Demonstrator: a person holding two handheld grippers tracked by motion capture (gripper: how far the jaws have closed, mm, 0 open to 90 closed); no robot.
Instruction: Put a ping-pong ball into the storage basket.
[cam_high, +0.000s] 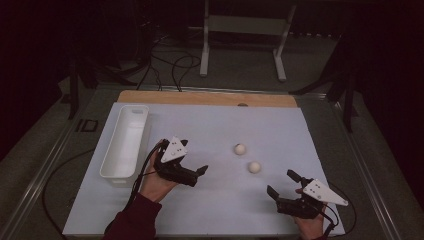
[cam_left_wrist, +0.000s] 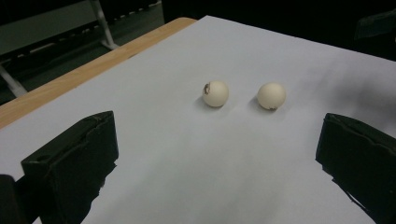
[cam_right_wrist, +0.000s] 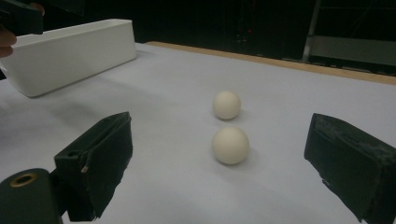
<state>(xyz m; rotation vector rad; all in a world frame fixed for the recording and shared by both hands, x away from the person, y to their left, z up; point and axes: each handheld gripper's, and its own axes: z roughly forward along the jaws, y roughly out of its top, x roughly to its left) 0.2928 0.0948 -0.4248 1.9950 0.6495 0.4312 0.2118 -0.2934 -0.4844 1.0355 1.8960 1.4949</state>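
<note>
Balls (cam_high: 240, 148) (cam_high: 254, 167) lie mid-sheet, just apart; our left gripper (cam_high: 192, 175) and right gripper (cam_high: 282, 183) flank them, jaws spread wide, likely readying pickups for the far-left white bin (cam_high: 125, 141).

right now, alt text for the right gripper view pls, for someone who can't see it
Two cream balls, the nearer ball and the farther ball, lie apart on a white sheet, lined up ahead of the open right gripper, whose black jaws frame them from either side. A white bin stands at the back left.
</note>
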